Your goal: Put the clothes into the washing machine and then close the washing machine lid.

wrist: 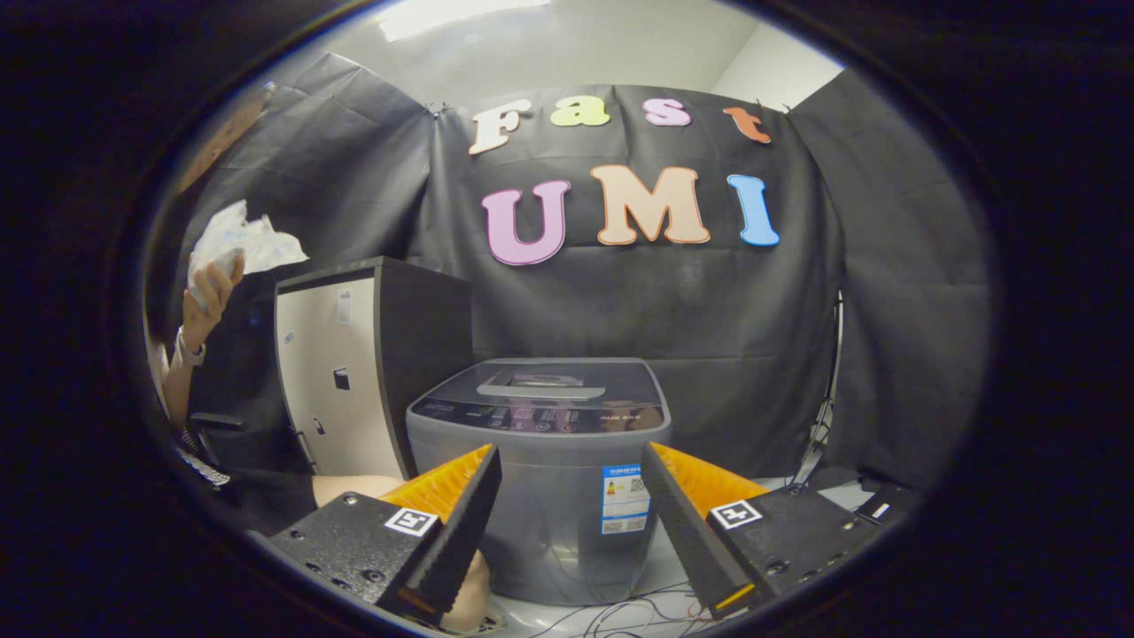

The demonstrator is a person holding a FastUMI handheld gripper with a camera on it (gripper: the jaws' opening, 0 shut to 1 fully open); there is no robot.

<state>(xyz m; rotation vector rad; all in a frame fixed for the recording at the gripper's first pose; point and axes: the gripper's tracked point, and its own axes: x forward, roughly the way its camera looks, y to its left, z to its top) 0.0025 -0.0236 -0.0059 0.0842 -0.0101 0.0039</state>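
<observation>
Gripper view puts us looking along our two fingers (571, 509), which stand wide apart with nothing between them and nothing touching either one. We hold nothing. Just ahead of the fingers, and framed in the gap between them, sits the small grey washing machine (540, 496) on a pale surface (673, 567). Its dark lid (542, 388) lies flat and closed on top, and a label (625, 499) is stuck on its front wall. Loose cables (620, 611) trail over the surface below the machine. Beyond the left finger and beside the machine we see a cabinet (341, 385) with a pale door and dark sides. Farther out on that side, a person's hand (213, 288) is raised high and grips a crumpled white piece of clothing (244, 241), well apart from both the fingers and the machine.
</observation>
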